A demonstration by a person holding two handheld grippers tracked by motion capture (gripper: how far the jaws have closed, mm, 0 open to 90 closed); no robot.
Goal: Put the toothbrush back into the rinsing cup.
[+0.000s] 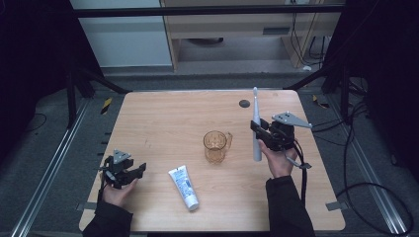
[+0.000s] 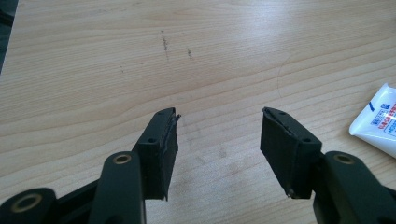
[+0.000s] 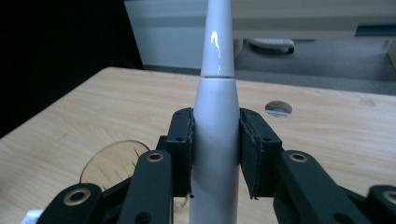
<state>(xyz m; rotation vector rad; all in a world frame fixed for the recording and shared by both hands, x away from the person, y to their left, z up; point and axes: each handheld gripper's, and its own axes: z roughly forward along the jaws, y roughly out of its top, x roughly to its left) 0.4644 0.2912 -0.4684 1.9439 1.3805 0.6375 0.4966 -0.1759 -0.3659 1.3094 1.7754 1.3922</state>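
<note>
Gripping a white electric toothbrush [image 1: 256,129] by its handle, the right tool [image 1: 267,132] holds it upright above the right side of the wooden worktop [image 1: 163,118], brush end pointing up and away from the person. In the right gripper view the two black pads press flat against either side of the toothbrush [image 3: 215,140], so the clamp on it is firm. Just left of the toothbrush stands a clear amber cup [image 1: 216,146] with a handle, upright on the worktop; its rim shows low in the right gripper view as well [image 3: 112,161].

Over near the front left corner, the left tool [image 1: 129,174] sits low by the worktop with its jaws spread apart and nothing between them; in the left gripper view [image 2: 218,140] bare wood shows in the gap. A white toothpaste tube [image 1: 184,187] lies flat between the two hands, near the front edge, cap end towards the person. Its flat end pokes in at the right of the left gripper view [image 2: 377,120]. A small round hole [image 1: 244,103] sits in the worktop towards the back.
</note>
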